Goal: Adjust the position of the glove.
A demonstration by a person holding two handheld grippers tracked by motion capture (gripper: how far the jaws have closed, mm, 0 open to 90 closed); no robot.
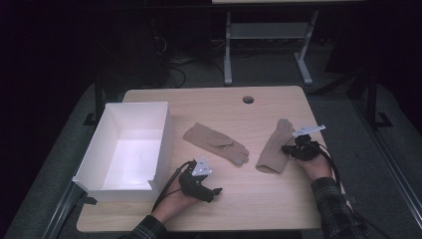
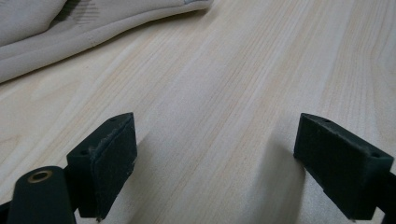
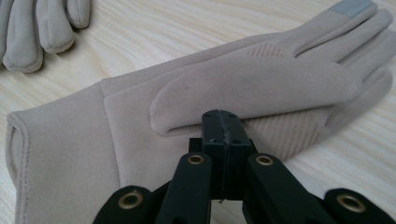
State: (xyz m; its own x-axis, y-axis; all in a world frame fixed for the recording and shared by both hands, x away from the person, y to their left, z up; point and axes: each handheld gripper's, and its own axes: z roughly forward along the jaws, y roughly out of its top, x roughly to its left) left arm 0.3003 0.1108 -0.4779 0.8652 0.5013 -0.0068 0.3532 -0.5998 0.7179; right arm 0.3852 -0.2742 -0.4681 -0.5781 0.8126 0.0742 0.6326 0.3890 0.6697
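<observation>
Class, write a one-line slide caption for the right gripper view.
Shut right gripper poised at the thumb of a beige glove lying flat on the wooden table, second glove beyond.

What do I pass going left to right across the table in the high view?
Open white rectangular box → left tongs, jaws open over bare wood → beige fabric glove lying flat mid-table → second beige fabric glove → right tongs, shut at that glove's edge.

Open counter ahead of my left claw, box wall to its left

Bare counter (image 1: 259,194) lies between my left claw (image 1: 215,191) and right claw (image 1: 288,149); the white box (image 1: 130,149) walls off the left side, and two gloves (image 1: 216,143) (image 1: 274,148) lie mid-counter.
</observation>
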